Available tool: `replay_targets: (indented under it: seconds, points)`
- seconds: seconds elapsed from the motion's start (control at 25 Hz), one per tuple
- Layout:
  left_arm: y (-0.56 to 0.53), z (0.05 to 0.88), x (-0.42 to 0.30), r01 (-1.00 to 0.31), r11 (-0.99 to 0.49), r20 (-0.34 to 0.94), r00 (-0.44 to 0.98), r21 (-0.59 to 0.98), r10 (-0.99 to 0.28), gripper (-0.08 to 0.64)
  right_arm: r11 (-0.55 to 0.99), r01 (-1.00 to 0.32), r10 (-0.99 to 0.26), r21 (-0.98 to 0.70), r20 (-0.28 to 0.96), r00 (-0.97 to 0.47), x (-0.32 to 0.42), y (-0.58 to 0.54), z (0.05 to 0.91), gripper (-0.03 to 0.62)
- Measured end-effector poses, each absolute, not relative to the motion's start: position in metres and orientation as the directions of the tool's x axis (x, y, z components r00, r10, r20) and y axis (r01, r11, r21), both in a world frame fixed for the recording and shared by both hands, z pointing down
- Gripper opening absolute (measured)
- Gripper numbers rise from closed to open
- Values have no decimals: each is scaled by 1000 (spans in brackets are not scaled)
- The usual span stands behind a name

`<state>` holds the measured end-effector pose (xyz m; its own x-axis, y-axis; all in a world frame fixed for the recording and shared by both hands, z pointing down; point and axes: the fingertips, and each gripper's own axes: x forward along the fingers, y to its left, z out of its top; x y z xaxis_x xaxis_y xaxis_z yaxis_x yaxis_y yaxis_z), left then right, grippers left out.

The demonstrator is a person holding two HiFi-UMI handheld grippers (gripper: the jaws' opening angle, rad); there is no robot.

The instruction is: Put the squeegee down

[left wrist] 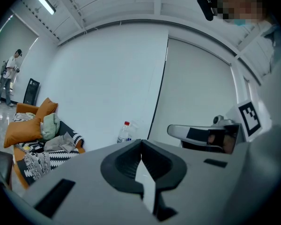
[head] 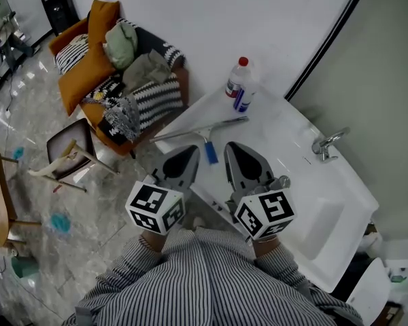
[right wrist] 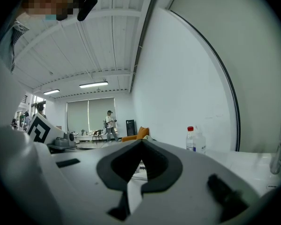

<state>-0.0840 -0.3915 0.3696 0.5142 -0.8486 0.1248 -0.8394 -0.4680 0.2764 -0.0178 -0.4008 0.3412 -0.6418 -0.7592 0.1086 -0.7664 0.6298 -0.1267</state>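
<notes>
Left gripper (head: pixel 189 152) closed, tips meeting, nothing between them. Right gripper (head: pixel 231 147) same, pinched together and empty, so neither one is carrying anything. Both hang level, side by side, over the near edge of the white counter (head: pixel 285 134).

Squeegee (head: pixel 206 136) lies flat on that counter just ahead of both tips. Its blue handle (head: pixel 211 153) points back toward the person and sits between the two grippers. Its long blade runs across, and the left end reaches about to the counter's corner; can't tell if it overhangs. Judged from this, the put-down looks done.

Risks from here:
- Handle is very close to both tips. Any forward drift or sideways swing of either gripper would likely clip it and spin the squeegee.
- Blade end is at the corner, so a spin or a push left could tip it off onto the floor (head: pixel 88 202).
- A shove straight ahead would drive the blade toward the plastic bottle (head: pixel 239 85), which stands just beyond it near the wall. The bottle is tall and narrow and probably topples easily.
- A push right could slide it toward the basin (head: pixel 326 223)

Safest guess is to back both grippers straight off, no sweep across the handle
</notes>
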Motion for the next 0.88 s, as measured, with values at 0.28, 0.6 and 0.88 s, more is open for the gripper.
replay_targets:
  seconds: [0.28, 0.6, 0.88]
  points:
    - [-388, 372, -78, -838, -474, 135, 521, 271, -843, 12, 627, -769, -760, -123, 121, -639, -14, -398, 344, 14]
    - [-389, 374, -78, -838, -471, 138, 519, 276, -843, 12, 630, -770, -758, -107, 134, -639, -15, -398, 347, 14]
    - [-392, 376, -77, -835, -473, 141, 523, 281, -840, 12, 620, -778, -761, -103, 163, -628, -14, -404, 352, 14]
